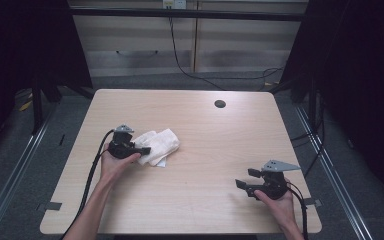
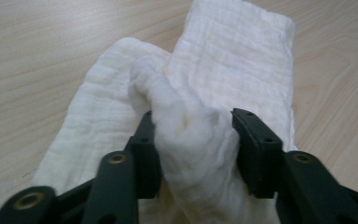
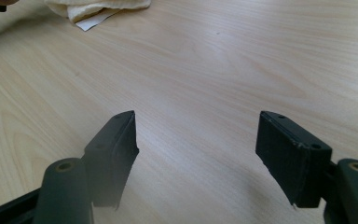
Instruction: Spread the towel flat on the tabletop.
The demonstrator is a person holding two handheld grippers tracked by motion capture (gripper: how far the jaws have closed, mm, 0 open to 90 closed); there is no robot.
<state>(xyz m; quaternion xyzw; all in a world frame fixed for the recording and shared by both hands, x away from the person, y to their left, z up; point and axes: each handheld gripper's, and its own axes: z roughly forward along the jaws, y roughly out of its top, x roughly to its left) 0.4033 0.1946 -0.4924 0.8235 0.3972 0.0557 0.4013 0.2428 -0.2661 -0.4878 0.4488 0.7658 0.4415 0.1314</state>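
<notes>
Left gripper [image 2: 193,140]: jaws pinched a bunched fold of the white cloth [image 2: 233,60], pads pressing both sides.
Cloth: lay on the wooden table [image 1: 205,145], stretching ahead of those jaws.
Right gripper [image 3: 196,154]: jaws wide apart, nothing between, well apart from the cloth.
Writing: none readable.

In the left gripper view, the bottom edge cuts off the lower part of the white, folded, crinkled cotton cloth [image 2: 214,84], and the left gripper [image 2: 192,140] hides the cloth portions behind its two black jaws. In the high view, the same gripper [image 1: 143,151] covers the cloth's near-left corner [image 1: 160,142]; the small white tab protruding beneath the cloth is too small to identify. In the right gripper view, the top edge crops the cloth [image 3: 98,8], leaving its far side unseen.
</notes>
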